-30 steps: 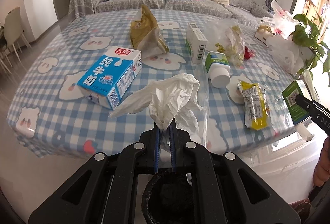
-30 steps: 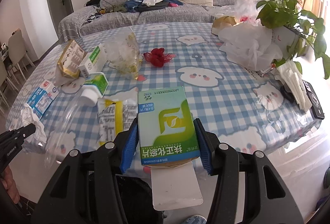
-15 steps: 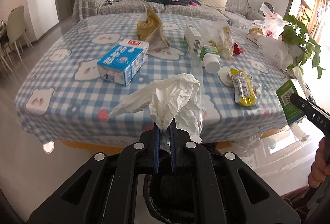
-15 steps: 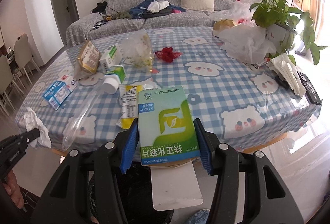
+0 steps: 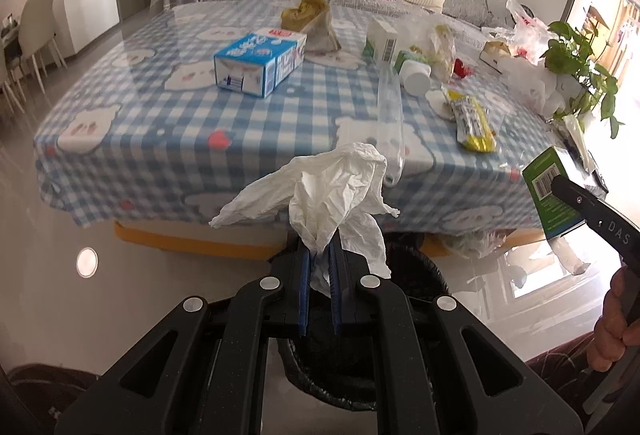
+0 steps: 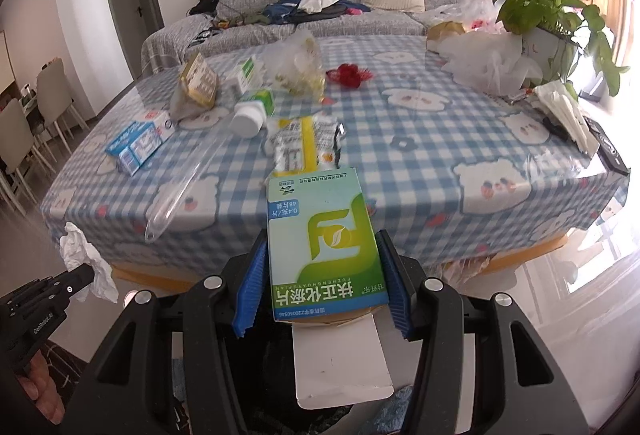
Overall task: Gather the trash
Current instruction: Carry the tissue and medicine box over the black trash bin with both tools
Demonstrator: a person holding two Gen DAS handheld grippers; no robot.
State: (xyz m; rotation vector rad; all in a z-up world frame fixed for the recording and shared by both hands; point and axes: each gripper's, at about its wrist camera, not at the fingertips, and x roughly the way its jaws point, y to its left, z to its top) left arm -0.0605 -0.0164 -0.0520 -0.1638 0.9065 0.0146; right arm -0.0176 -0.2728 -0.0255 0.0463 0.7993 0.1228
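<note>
Black bin [image 5: 404, 335] under left gripper [image 5: 319, 267]: mostly hidden behind gripper body, inside too dark to read. Crumpled tissue [image 5: 332, 195]: lower end buried between jaws. Green box [image 5: 554, 191] in left view: partly covered by right gripper's finger; in right view its underside and rear hidden, white flap [image 6: 340, 363] covers what lies below. Small dark items [image 6: 604, 147] at table's right edge: possibly remote, too distorted to tell. Person's hand [image 5: 616, 327]: cut off by frame edge.

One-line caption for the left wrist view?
Left claw pinches crumpled white tissue above black bin, before the littered table.
</note>
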